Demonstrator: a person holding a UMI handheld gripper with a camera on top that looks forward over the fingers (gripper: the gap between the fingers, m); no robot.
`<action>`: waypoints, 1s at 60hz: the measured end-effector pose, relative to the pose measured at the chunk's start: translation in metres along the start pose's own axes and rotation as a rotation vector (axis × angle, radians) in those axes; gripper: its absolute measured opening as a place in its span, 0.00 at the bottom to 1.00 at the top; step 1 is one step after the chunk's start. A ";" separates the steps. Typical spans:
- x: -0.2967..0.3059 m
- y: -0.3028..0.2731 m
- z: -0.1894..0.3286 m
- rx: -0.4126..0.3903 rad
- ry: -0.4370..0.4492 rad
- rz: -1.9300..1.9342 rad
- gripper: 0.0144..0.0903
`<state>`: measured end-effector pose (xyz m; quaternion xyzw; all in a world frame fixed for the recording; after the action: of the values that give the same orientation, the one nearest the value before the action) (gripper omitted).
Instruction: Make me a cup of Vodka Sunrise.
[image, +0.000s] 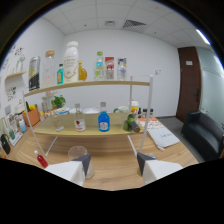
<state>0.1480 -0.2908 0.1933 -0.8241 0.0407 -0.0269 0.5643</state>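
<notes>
A two-tier wooden shelf rack (90, 84) spans the middle of the frame, standing on the wooden desk (115, 172) that fills the lower centre. A dark wooden door (189, 82) sits at the right, and below it a black sofa (202, 131) at the right edge.

On the upper shelf, left of centre, stands a large white bottle (71, 61), with a tall clear jar (49, 67) and a dark can (34, 73) further left, and a row of smaller bottles and cartons (109, 67) toward the centre. On the lower shelf a blue bottle (103, 120) stands at the middle of the frame, a clear bottle with a red label (79, 120) just left of it, and a dark green bottle (131, 123) lying to the right. White papers (162, 136) lie on the desk right of centre.

At lower centre the tool (114, 162) has its two fingers spread well apart, holding nothing. A clear plastic cup (78, 154) stands on the desk just at the left finger (84, 161), partly behind it, not between the two. A small red bottle (41, 159) lies tilted on the desk at lower left, near the cup.
</notes>
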 end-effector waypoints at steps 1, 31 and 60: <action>-0.007 0.002 -0.001 -0.004 -0.006 0.006 0.94; -0.149 0.002 -0.002 0.013 -0.146 0.003 0.94; -0.221 -0.064 0.141 0.027 -0.126 -0.058 0.66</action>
<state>-0.0568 -0.1148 0.2026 -0.8172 -0.0192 0.0078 0.5760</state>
